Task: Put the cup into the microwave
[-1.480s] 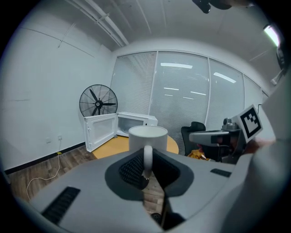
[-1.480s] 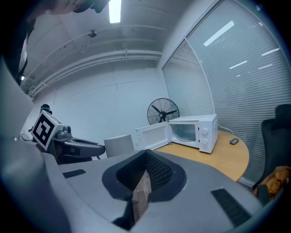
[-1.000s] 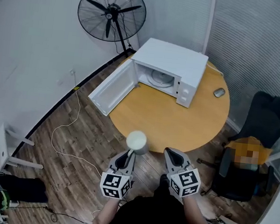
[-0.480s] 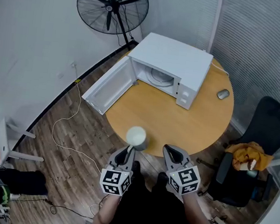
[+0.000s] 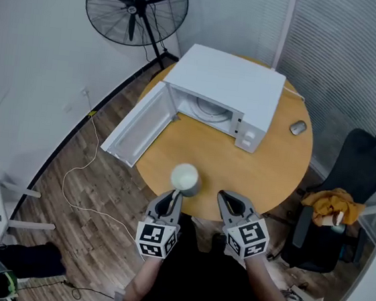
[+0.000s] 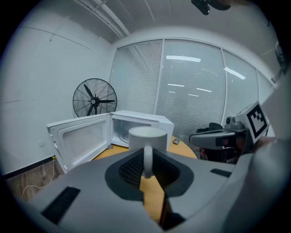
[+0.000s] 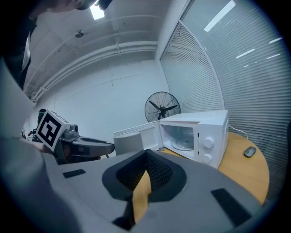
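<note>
A white cup (image 5: 185, 178) hangs over the near edge of the round wooden table (image 5: 267, 169), and my left gripper (image 5: 172, 197) is shut on its handle. In the left gripper view the cup (image 6: 146, 138) stands upright just past the jaws, handle toward the camera. The white microwave (image 5: 230, 90) sits at the far side of the table with its door (image 5: 136, 123) swung wide open to the left and the glass turntable (image 5: 214, 107) showing. My right gripper (image 5: 226, 198) is beside the left one, shut and empty. The right gripper view shows the cup (image 7: 130, 144) at its left.
A computer mouse (image 5: 297, 127) lies on the table right of the microwave. A standing fan (image 5: 137, 2) is behind the table at the left. A black office chair (image 5: 344, 198) with orange cloth stands at the right. A white cable (image 5: 81, 168) trails over the wooden floor.
Both grippers and the person have moved forward toward the table, so the held cup went from over the floor to over the table's near edge. The microwave door has stayed open.
</note>
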Available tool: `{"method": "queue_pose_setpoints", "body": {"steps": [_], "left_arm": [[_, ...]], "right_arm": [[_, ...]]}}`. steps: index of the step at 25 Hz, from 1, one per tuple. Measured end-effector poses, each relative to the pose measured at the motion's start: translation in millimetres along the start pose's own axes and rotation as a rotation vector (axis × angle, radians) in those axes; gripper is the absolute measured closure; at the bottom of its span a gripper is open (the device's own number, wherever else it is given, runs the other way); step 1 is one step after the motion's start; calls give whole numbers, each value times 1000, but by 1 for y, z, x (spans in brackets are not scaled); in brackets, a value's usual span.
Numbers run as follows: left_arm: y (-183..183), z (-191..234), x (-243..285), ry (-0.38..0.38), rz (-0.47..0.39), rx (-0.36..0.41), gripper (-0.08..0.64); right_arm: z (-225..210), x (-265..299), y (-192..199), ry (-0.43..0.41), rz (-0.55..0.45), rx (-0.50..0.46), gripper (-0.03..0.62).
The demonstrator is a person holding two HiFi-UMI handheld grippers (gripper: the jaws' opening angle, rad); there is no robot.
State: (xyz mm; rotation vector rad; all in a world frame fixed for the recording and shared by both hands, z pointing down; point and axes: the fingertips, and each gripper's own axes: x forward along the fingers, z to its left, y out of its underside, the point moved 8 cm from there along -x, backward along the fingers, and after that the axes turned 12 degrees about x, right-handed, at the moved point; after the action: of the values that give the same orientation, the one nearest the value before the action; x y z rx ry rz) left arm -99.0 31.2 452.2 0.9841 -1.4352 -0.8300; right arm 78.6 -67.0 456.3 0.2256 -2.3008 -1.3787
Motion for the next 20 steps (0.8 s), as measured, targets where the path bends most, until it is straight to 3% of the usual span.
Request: {"method": "queue_pose_setpoints", "body": {"steps": [10,20], "left_arm": [[-22,85,71,145,-15,93,520],[-18,130,147,291,-27,156,520]], "right_arm": [[2,67,-37,157,-31,32,583],[2,112,-42,280,-41,62,583]]}}
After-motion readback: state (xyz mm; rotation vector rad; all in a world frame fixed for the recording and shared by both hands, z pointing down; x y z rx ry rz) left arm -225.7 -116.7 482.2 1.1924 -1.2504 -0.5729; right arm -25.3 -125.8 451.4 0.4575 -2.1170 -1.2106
